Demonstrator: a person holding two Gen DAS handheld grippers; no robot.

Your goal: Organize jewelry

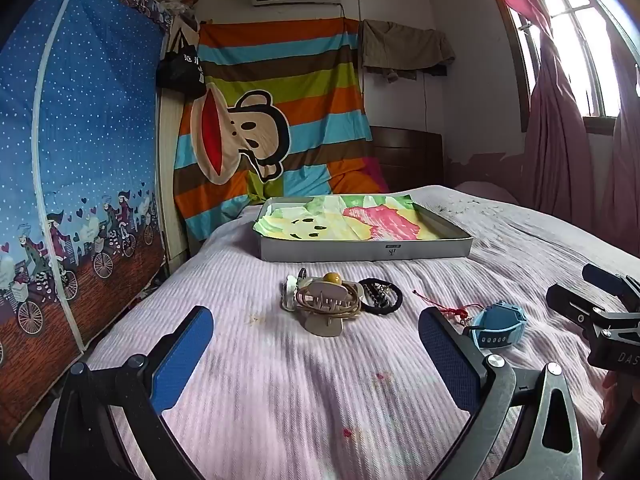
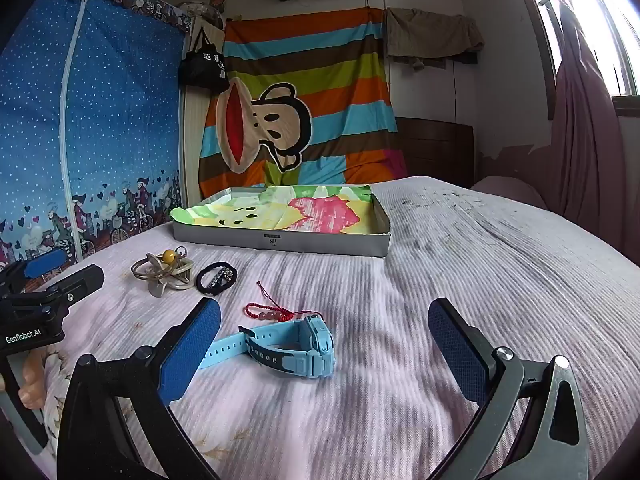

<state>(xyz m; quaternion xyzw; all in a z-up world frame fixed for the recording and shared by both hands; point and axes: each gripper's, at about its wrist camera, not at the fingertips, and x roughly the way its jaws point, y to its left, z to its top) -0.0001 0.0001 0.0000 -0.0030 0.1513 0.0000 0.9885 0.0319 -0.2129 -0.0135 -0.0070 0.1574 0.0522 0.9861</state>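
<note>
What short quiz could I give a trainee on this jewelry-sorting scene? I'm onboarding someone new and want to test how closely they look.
1. True or false: the blue watch already lies in the tray.
2. Which lies nearest the watch? A. black hair tie B. red cord bracelet C. wooden hair clip
3. Fill in: both the left gripper and the right gripper are ___ and hold nothing.

Key: 1 false, it lies on the bed cover; 2 B; 3 open.
</note>
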